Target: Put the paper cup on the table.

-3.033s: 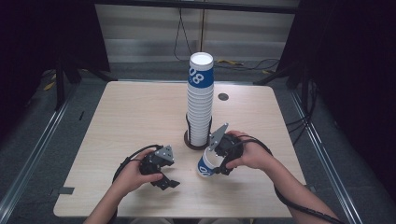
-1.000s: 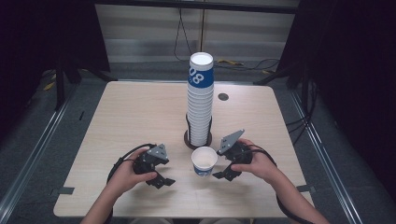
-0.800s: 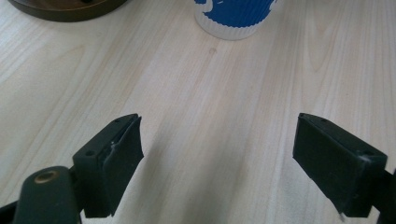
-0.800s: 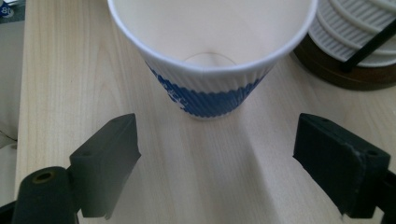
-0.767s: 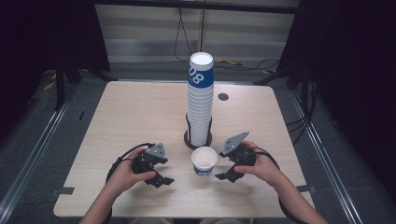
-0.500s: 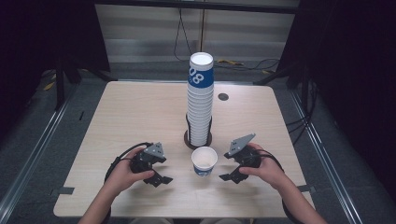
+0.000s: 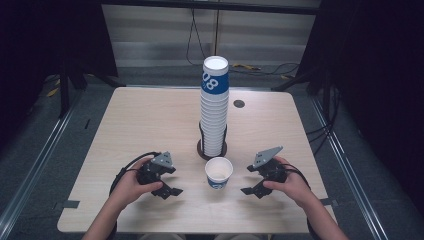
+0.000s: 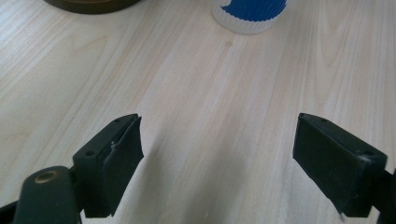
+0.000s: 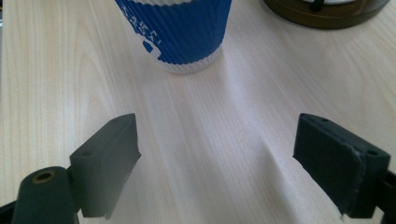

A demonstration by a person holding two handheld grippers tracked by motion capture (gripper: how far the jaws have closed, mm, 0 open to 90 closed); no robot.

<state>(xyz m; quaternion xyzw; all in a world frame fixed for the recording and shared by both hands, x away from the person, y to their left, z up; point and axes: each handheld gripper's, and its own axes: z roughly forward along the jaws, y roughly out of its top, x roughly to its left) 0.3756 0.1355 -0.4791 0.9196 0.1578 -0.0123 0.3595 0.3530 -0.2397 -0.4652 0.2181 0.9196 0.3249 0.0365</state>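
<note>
Blue-and-white, the single paper cup (image 7: 219, 173) now stands upright and alone on the worktop (image 7: 150, 120), just in front of the tall stack of cups (image 7: 215, 107) in its dark holder (image 7: 212, 150). Three seconds back the right gripper (image 7: 252, 181) held this cup tilted beside the stack; now the cup is set down and that gripper has drawn off to the right, apart from it. In the right gripper view its fingers (image 9: 105, 161) stand wide with bare wood between them and nothing held, the cup's ribbed blue sleeve (image 9: 180, 32) ahead of them. The left gripper (image 7: 169, 181) has hardly shifted across the frames; it rests on the worktop to the cup's left, its fingers (image 8: 109, 161) likewise spread on nothing, the cup base (image 8: 250, 16) at the top of its view. I judge that one cup has been freed from the stack and placed, so this round looks complete; another cup could come next
</note>
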